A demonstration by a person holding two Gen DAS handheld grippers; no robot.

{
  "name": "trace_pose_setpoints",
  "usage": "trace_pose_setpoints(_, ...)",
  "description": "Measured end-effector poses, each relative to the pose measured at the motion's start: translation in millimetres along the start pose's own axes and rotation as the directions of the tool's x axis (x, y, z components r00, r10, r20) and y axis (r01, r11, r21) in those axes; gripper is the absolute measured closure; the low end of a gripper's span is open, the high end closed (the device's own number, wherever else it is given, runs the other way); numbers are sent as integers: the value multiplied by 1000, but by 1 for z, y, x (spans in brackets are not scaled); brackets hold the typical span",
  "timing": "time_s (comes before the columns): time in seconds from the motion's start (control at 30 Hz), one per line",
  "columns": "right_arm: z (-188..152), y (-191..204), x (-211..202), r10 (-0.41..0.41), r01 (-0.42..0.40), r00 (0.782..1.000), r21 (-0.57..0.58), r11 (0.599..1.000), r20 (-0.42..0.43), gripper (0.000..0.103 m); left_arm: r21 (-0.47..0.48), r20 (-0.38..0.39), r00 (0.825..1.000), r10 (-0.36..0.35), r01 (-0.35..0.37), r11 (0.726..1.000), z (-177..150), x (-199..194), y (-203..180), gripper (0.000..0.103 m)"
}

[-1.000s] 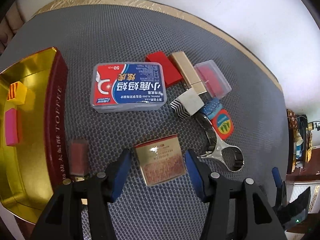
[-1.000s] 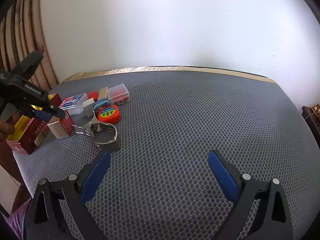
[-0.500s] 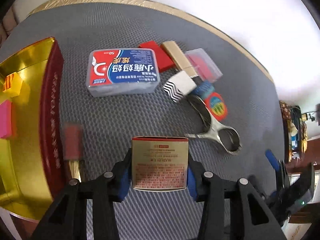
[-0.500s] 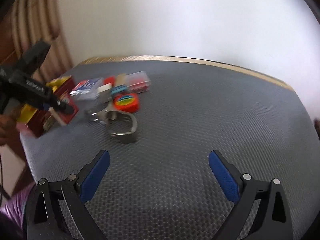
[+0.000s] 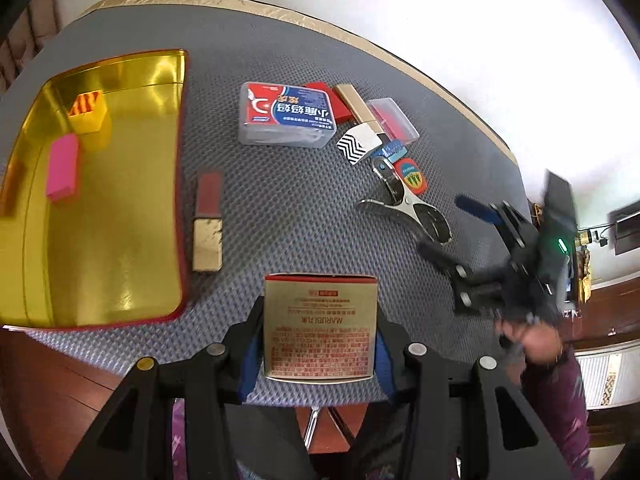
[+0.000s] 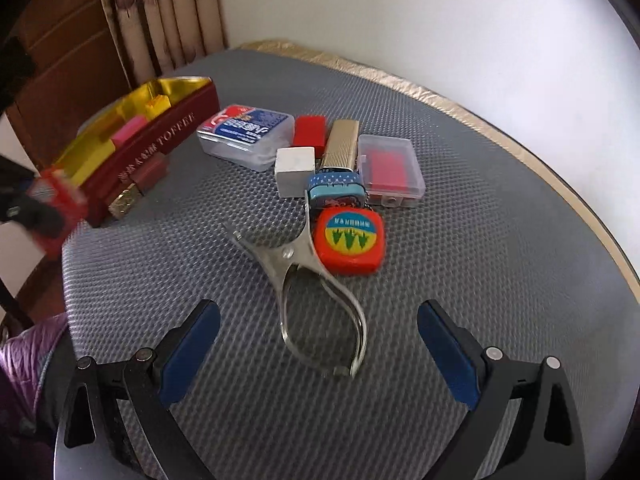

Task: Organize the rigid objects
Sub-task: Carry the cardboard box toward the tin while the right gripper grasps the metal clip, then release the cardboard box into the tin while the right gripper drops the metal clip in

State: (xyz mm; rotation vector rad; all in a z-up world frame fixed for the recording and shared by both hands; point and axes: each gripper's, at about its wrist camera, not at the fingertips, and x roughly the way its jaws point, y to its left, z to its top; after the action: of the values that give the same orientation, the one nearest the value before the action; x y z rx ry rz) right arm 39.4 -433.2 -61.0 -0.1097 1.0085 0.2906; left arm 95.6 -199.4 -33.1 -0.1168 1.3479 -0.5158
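Observation:
My left gripper (image 5: 318, 340) is shut on a gold carton (image 5: 320, 328) with red print, held above the mat's near edge. The carton and that gripper show blurred at the left of the right wrist view (image 6: 56, 204). A gold tin (image 5: 120, 248) with red walls lies to the left and holds a yellow block (image 5: 88, 116) and a pink block (image 5: 62, 168). My right gripper (image 6: 318, 344) is open, its fingers either side of the handle loop of a metal clip (image 6: 304, 272). It also shows in the left wrist view (image 5: 456, 230), by the clip (image 5: 404, 208).
A lipstick (image 5: 208, 224) lies beside the tin. Clustered on the grey mat (image 6: 480, 240): floss box (image 6: 244, 134), red block (image 6: 309, 130), gold lighter (image 6: 340, 148), clear case (image 6: 390, 168), white cube (image 6: 295, 170), blue tin (image 6: 336, 192), red tape measure (image 6: 349, 240). A person's hand (image 5: 536, 340) holds the right gripper.
The left gripper has shut on the gold carton and lifted it back from the mat. The right gripper has swung in towards the cluster and now sits at the metal clip.

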Motion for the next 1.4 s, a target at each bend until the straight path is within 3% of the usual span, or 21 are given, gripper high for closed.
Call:
trace_pose_setpoints(0.1, 8, -2, 15, 7, -8, 999, -13, 1000, -51, 11, 7, 15, 1000, 7, -7, 1000, -3, -7, 1, 56)
trace_pose_setpoints(0.13, 11, -1, 20, 26, -27, 997, -16, 1000, -71, 16, 9, 17, 1000, 7, -7, 1000, -4, -10, 2, 56)
trace_pose_setpoints(0.2, 15, 2, 29, 36, -38, 993, -20, 999, -114, 46, 11, 22, 1000, 8, -8, 1000, -7, -16, 5, 56)
trace_pose_setpoints(0.23, 16, 6, 33, 15, -19, 991, -36, 999, -131, 46, 5, 26, 1000, 11, -11, 1000, -7, -18, 7, 56)
trace_pose_setpoints(0.3, 19, 13, 33, 14, -20, 990, -45, 999, -138, 61, -6, 31, 999, 10, -10, 1000, -10, -24, 15, 56)
trace_pose_setpoints(0.33, 20, 15, 31, 19, -24, 989, -37, 999, -144, 62, -13, 32, 999, 8, -7, 1000, -12, -29, 19, 56)
trace_pose_setpoints(0.57, 7, 20, 17, 98, -85, 987, 101, 991, -129, 63, -73, 97, 995, 31, -24, 997, -16, -66, 52, 56)
trace_pose_setpoints(0.8, -10, 16, -16, 206, -202, 978, 288, 936, 16, 63, -150, 174, 976, 128, -102, 983, 0, -96, 98, 56)
trace_pose_setpoints(0.97, -12, 25, -38, 241, -260, 965, 333, 906, 98, 63, -180, 172, 970, 172, -141, 973, 19, -87, 120, 56)
trace_pose_setpoints(1.13, -8, 26, -51, 268, -305, 952, 370, 877, 150, 63, -152, 187, 959, 215, -188, 970, 51, -67, 124, 56)
trace_pose_setpoints(1.4, -13, 29, -67, 288, -357, 932, 421, 834, 222, 63, -151, 181, 959, 219, -193, 969, 104, -22, 129, 56)
